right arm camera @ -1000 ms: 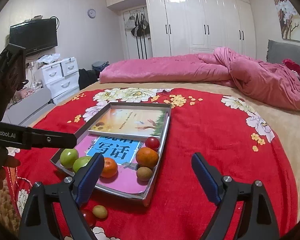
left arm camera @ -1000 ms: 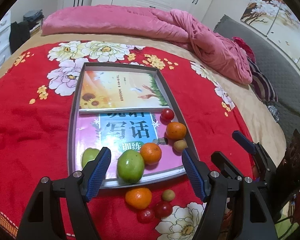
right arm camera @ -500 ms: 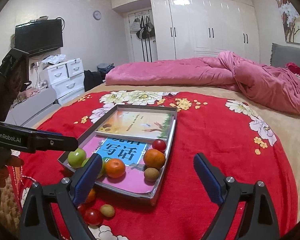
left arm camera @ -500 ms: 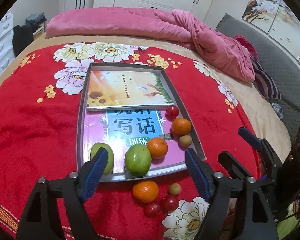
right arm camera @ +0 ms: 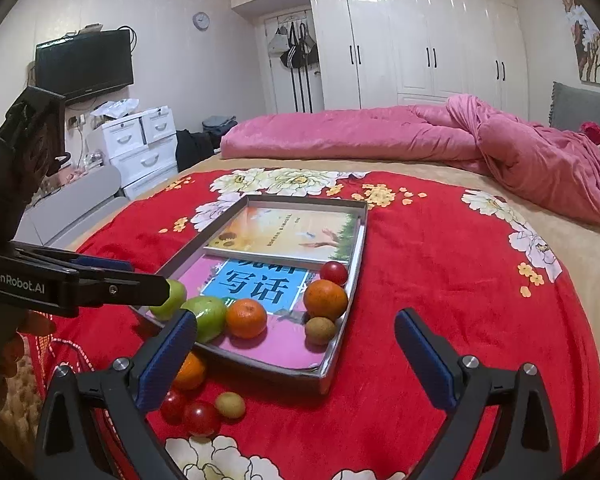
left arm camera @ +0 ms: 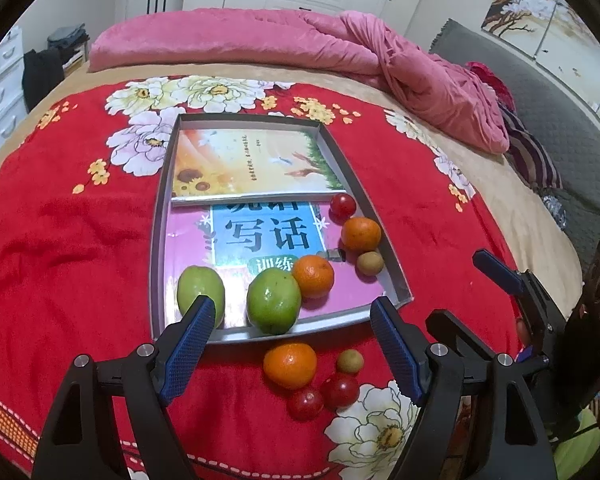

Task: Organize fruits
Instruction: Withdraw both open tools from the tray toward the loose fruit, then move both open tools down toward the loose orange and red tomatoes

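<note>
Rolling is the big worry, I'd say: the fruit sits on a soft red blanket over a bed, so any nudge from a finger could send a round piece off toward the edge, and the four loose ones are bunched so tight that reaching for one probably bumps its neighbours. The tray is a shallow metal thing lying on that squishy blanket, so pressing down on its rim might tip it and set everything inside rolling. It also has two books lying flat in it, which are slick, so fruit dropped there may slide. Both claws are spread wide and hold nothing: the left gripper hovers over the tray's near edge and the right gripper hangs just off the tray's near corner. Loose stuff on the blanket, just in front of the tray: an orange, a small tan fruit and two cherry tomatoes, all touching or nearly so. In the tray there are two green apples, one partly hidden behind the left claw's finger, an orange touching one apple, then another orange, a tan fruit and a tomato lined up along the right wall. Skins look smooth and firm, though the tomatoes would likely squash if clamped hard. Roughly half done, by my guess.
</note>
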`<move>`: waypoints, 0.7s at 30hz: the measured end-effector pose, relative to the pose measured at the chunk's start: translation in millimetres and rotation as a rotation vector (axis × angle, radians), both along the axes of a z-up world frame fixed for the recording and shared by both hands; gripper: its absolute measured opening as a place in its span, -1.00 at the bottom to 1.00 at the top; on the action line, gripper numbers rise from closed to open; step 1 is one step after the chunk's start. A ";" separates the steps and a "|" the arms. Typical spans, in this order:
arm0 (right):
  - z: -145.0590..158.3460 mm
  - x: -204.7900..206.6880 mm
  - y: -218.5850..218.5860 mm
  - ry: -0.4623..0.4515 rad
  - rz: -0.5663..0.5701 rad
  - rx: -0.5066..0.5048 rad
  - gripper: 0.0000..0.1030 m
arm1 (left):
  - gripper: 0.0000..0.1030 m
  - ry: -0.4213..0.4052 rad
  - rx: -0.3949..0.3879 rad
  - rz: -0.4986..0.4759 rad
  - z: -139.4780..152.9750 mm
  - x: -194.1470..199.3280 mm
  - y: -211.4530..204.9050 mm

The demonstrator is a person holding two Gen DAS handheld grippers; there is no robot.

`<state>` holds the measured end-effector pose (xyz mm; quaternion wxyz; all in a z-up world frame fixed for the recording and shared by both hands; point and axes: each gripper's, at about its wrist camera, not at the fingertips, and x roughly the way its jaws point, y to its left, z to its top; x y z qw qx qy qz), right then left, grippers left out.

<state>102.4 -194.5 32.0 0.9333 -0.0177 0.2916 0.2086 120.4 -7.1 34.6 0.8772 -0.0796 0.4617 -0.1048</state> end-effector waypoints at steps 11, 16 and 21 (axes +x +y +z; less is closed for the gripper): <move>-5.7 -6.8 6.9 0.034 0.014 -0.012 0.94 | 0.57 0.021 0.008 -0.004 -7.5 -8.0 2.1; -7.5 -11.3 11.3 0.045 0.028 -0.019 0.94 | 0.57 0.028 0.013 -0.008 -10.1 -10.1 3.1; -9.4 -14.6 15.1 0.058 0.040 -0.028 0.94 | 0.57 0.035 0.015 -0.010 -13.2 -12.0 4.9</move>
